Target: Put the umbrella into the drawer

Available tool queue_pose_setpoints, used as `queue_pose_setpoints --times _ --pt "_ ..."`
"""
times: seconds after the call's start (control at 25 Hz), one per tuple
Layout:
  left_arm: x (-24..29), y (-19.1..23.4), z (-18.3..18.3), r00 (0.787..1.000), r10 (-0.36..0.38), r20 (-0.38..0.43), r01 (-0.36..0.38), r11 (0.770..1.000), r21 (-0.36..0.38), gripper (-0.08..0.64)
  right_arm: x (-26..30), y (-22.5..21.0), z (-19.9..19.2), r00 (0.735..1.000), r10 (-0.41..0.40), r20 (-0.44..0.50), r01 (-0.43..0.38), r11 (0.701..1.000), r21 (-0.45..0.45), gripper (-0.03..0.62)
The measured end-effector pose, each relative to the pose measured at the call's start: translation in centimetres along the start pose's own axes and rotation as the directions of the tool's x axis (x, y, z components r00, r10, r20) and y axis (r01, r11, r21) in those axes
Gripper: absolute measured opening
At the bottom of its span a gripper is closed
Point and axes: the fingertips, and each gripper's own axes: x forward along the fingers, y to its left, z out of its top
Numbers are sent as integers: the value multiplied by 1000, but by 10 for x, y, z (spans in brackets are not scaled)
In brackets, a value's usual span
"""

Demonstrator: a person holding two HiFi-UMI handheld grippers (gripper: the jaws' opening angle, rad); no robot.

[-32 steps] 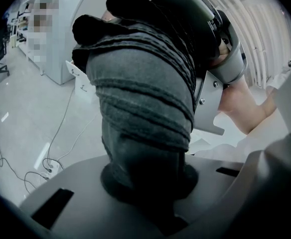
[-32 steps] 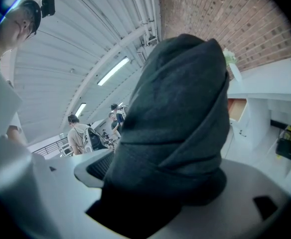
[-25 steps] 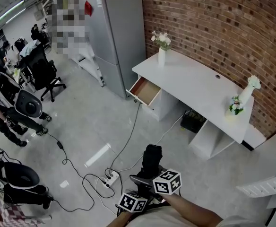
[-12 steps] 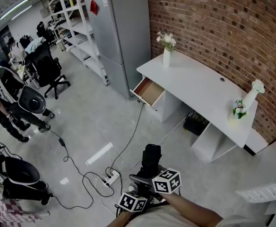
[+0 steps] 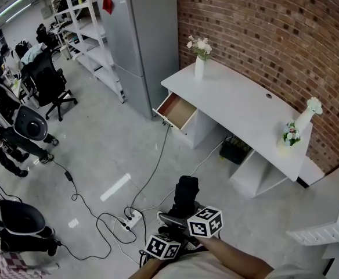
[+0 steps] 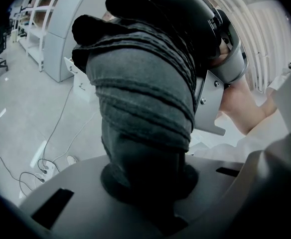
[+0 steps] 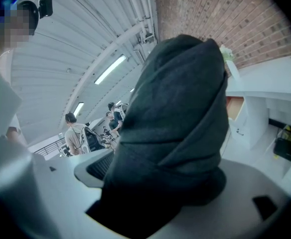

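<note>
Room: grey floor (image 5: 100, 156), brick wall (image 5: 262, 28) at far right. White counter (image 5: 239, 109) runs along the wall; drawer (image 5: 177, 110) at its left end is pulled out, wood-coloured inside, nothing visible in it. On counter: tall white vase w/ flowers (image 5: 199, 63) at far left end, second white vase (image 5: 306, 118) and small flower pot (image 5: 289, 133) at right end. Grey fridge (image 5: 140, 39) left of counter, white shelving (image 5: 82, 16) beyond it, black office chair (image 5: 47, 83) far left. Power strip (image 5: 129, 220) w/ cables on floor, near centre. Umbrella (image 5: 186, 193): dark, folded, in its sleeve, held over the floor at near centre, well apart from the drawer. Left gripper (image 6: 145, 183): clenched on the umbrella's lower part, fabric filling the space between the jaws. Right gripper (image 7: 155, 198): likewise grasping the umbrella, just right of and beyond the left one; marker cubes of both show beside each other in head view.
</note>
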Motion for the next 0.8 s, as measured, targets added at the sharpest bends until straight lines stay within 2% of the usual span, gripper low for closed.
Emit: queue_pose_setpoints --times 0.28,0.8 --pt "5 31 35 997 -57 -45 59 997 42 43 23 -41 26 997 -70 17 69 997 32 423" --pt "-17 128 123 990 -125 -69 127 992 18 43 123 -107 98 993 -119 -6 119 991 60 423"
